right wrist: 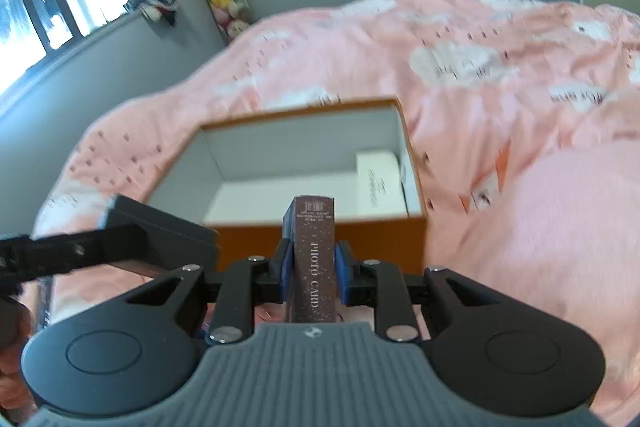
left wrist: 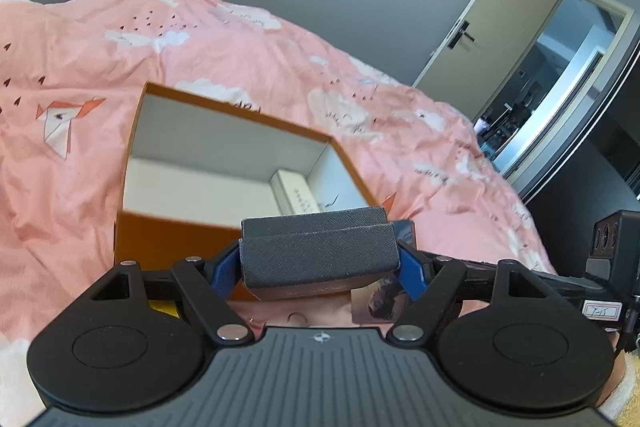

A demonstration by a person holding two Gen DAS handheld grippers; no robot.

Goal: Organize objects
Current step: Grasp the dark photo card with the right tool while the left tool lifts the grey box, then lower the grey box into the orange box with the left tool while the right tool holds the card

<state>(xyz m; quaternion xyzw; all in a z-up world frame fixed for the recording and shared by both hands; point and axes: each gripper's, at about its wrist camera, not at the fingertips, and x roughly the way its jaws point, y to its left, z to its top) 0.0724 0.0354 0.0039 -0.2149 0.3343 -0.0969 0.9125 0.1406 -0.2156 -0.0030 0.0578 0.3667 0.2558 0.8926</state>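
One orange cardboard box (left wrist: 168, 239) with a white lining sits open, and one white carton (left wrist: 294, 197) lies inside it. There is one dark grey textured case (left wrist: 320, 251), one brown photo card box (right wrist: 314, 259), and two two-finger grippers, left (left wrist: 320, 267) and right (right wrist: 312, 271).
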